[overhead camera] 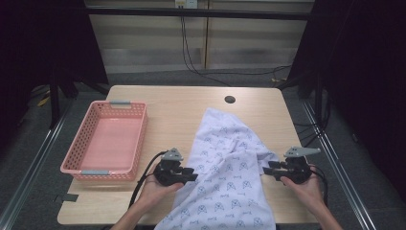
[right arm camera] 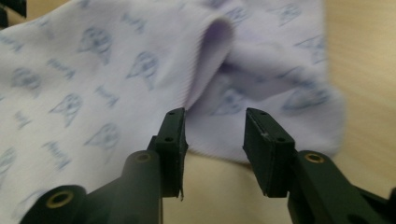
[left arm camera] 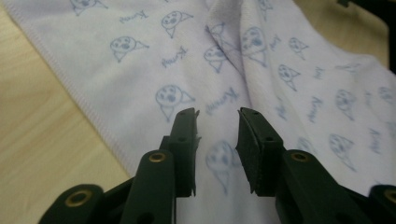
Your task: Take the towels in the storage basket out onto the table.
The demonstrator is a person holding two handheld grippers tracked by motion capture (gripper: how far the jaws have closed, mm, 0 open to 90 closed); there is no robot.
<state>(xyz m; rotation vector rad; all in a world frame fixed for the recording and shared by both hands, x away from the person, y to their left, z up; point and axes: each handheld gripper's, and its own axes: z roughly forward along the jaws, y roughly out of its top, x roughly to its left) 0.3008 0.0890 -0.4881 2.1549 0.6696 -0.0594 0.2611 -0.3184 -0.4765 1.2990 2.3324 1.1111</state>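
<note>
The printed cloth [overhead camera: 225, 167] is spread rumpled and unfolded on the desk [overhead camera: 177, 110], flanked by the left claw [overhead camera: 191, 175] and right claw [overhead camera: 266, 170], both parted and empty, so gripping and folding are judged outstanding.

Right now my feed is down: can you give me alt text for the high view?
A pale printed cloth lies rumpled on a wooden table, with the left tongs and right tongs open at its two side edges, each held in a hand. A pink basket sits empty at the left.
</note>
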